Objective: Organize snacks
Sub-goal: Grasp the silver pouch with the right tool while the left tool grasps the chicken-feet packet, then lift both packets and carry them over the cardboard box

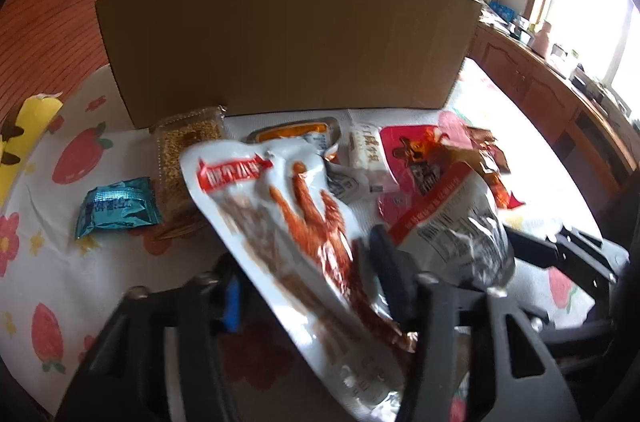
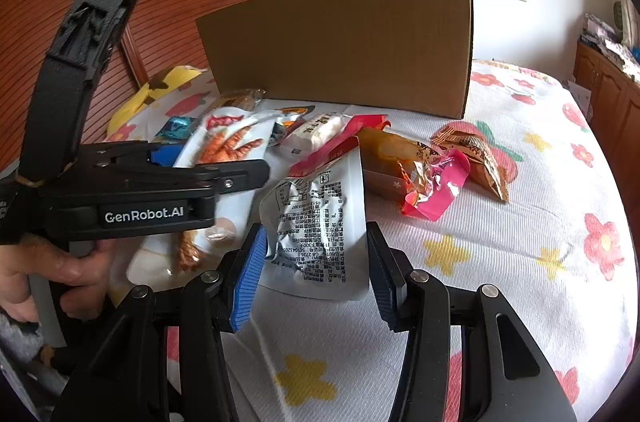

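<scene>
The bed (image 2: 500, 262), covered with a floral sheet, carried all the snacks. A cardboard box (image 2: 344, 46) stood upright at the far side; its inside was not visible, so it could not be told whether anything had been placed in it. The task was judged to be at an early stage, since most packets lay loose in front of the box.

A large white chicken-feet pouch (image 1: 288, 222) was held tilted above the bed by the left gripper (image 1: 316, 298), whose fingers were closed on its lower part. A silver pouch (image 2: 320, 234) with a red top edge stood between the fingers of the right gripper (image 2: 316, 270); these were set wide, and contact with the pouch could not be confirmed.

Still unsorted on the bed were a pink packet (image 2: 436, 182), an orange-brown packet (image 2: 476, 150), a white wrapped bar (image 2: 316, 130), a clear packet of sesame bars (image 1: 180, 158) and a small teal packet (image 1: 116, 206).

The left gripper was gripped by a hand (image 2: 52, 274) from below and held roughly level. The right gripper was aimed forward and down at the silver pouch.
</scene>
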`<state>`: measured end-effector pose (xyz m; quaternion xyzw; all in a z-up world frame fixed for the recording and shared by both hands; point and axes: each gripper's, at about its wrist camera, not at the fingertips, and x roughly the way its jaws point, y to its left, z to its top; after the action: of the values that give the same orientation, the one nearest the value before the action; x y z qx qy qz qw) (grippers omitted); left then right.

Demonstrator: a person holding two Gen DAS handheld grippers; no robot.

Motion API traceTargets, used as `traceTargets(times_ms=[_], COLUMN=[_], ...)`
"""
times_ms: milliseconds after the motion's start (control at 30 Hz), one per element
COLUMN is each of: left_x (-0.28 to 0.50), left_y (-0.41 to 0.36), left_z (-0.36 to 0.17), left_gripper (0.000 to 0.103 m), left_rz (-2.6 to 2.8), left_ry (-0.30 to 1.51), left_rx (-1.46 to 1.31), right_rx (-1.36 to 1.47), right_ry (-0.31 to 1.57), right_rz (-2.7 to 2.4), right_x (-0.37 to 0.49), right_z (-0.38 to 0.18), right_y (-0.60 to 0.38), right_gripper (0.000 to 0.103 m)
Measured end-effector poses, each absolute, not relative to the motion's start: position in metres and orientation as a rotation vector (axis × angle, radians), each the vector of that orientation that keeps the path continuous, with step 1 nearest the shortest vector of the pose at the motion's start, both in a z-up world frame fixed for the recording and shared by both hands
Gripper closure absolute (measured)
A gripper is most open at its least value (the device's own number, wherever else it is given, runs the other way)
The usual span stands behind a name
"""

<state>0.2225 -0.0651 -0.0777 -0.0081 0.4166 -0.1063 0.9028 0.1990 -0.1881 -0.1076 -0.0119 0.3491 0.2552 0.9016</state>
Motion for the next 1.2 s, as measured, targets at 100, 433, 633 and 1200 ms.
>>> traceTargets(times_ms=[100, 433, 633, 1200], left_x=[0.218, 0.195, 0.189, 0.176], left_y=[-0.061, -0.045, -0.036, -0.026], left_z=[-0.076, -0.06, -0.056, -0.038], left_gripper=[0.064, 0.084, 0.086, 0.088], left_rz=[-0.251, -0.317, -0.328, -0.333], left_ry=[0.878, 0.82, 0.798, 0.728], left_rx=[-0.044, -0.086, -0.109, -0.088], right_rx=[-0.024, -0.022, -0.01, 0.034], right_ry=[0.723, 0.731, 0.744, 0.703], right_rz=[0.528, 0.528, 0.531, 0.534], right_x=[0.199, 0.201, 0.203, 0.195], right_z=[-0.108, -0.107, -0.105, -0.082], right_y=[-0.188, -0.188, -0.19, -0.194], right_gripper=[0.053, 0.053, 0.055, 0.057])
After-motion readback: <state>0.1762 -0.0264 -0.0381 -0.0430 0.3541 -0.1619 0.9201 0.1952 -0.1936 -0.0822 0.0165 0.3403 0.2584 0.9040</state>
